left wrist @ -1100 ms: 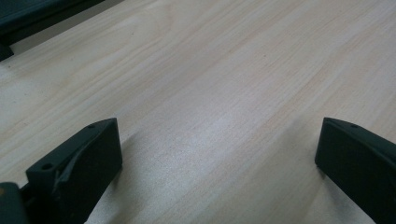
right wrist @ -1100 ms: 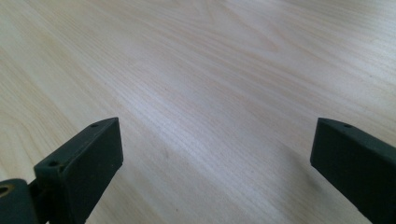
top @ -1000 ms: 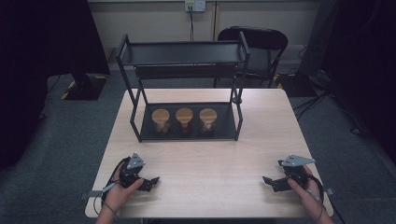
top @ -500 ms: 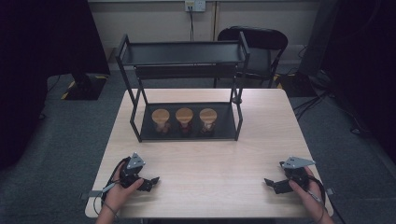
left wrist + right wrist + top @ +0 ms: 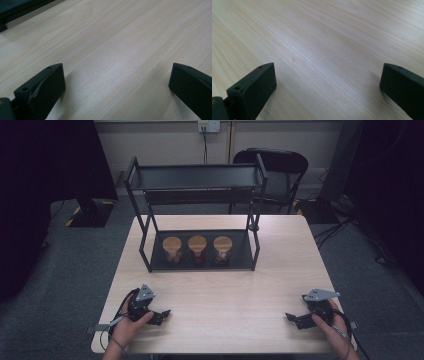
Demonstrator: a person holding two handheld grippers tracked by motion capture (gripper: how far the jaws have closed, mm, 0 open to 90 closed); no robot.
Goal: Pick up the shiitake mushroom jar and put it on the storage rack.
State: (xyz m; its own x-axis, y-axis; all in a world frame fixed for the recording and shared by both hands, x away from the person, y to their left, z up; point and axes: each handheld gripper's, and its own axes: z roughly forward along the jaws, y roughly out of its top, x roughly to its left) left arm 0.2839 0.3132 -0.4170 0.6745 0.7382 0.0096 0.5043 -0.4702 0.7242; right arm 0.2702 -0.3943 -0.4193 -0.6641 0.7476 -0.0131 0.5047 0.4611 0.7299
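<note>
We see three round wooden-topped items [image 5: 197, 245] in a row on the lower shelf of a black metal rack [image 5: 196, 176] at the table's [image 5: 235, 290] far side; what sits beneath their tops is too dark to make out, and no writing is readable. The left gripper [image 5: 161, 315] and right gripper [image 5: 292, 319] rest near the front corners, well apart, jaws spread wide over bare wood, holding nothing.
</note>
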